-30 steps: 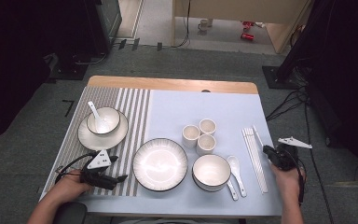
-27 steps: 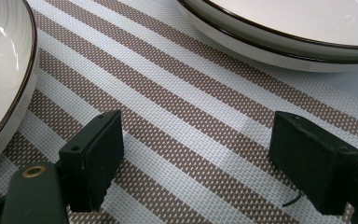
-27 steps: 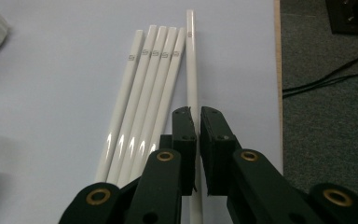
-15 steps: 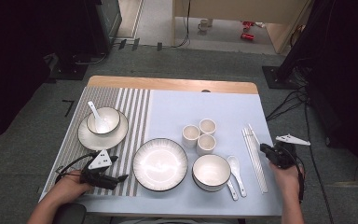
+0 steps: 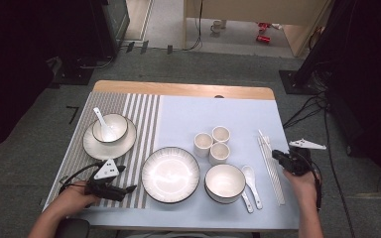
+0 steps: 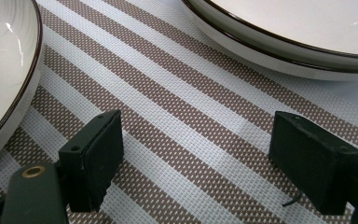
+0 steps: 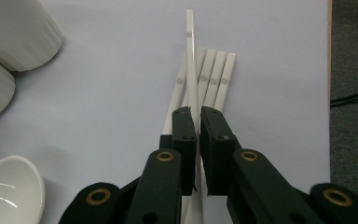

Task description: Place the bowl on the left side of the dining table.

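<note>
My right gripper (image 7: 199,116) is shut on one white chopstick (image 7: 190,56), which runs between its jaws and lies over the other white chopsticks (image 7: 216,77) on the pale blue cloth. In the high view that gripper (image 5: 276,155) sits at the table's right side by the chopstick bundle (image 5: 270,168). My left gripper (image 6: 196,140) is open with nothing between its jaws, low over the striped mat (image 6: 168,107). It (image 5: 130,189) lies at the front left, pointing at the large plate (image 5: 170,174).
A saucer (image 5: 92,144) with a bowl and spoon (image 5: 105,124) sits at the left. Three cups (image 5: 213,144), a bowl (image 5: 224,182) and two spoons (image 5: 251,181) stand in the middle. The table's right edge (image 7: 330,93) is close to the chopsticks.
My right gripper has edged slightly left over the chopsticks. The left hand has not moved.
</note>
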A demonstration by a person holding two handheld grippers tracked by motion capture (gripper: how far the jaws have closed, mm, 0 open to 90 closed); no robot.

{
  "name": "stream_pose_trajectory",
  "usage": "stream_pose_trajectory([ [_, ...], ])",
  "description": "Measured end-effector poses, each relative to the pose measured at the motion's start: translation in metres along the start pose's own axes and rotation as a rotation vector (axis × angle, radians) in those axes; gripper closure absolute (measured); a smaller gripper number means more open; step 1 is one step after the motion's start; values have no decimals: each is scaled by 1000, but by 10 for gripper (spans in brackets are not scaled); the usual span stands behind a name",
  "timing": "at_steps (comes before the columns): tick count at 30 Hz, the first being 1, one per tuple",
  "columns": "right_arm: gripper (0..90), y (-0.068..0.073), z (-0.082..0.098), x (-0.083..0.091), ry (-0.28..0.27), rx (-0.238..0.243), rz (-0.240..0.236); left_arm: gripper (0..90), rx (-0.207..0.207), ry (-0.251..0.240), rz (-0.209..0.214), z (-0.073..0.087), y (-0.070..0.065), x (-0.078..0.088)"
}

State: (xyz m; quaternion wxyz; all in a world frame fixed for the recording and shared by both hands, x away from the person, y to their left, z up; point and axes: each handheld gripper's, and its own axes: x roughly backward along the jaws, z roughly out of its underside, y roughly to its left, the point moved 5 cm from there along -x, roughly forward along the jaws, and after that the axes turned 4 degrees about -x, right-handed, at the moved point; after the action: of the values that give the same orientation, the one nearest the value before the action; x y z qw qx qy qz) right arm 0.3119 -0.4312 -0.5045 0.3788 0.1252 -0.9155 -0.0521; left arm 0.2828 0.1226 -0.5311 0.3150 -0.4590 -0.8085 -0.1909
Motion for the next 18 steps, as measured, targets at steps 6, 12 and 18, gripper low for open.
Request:
stream_pose_trajectory([
  [6, 852, 7, -4, -4, 13, 11, -34, 173, -13, 5, -10, 0, -1, 0],
  [12, 853, 18, -8, -9, 24, 43, -56, 172, -13, 5, -11, 0, -1, -1],
  [18, 852, 28, -12, -12, 24, 68, -85, 171, -13, 4, -11, 0, -1, -1],
])
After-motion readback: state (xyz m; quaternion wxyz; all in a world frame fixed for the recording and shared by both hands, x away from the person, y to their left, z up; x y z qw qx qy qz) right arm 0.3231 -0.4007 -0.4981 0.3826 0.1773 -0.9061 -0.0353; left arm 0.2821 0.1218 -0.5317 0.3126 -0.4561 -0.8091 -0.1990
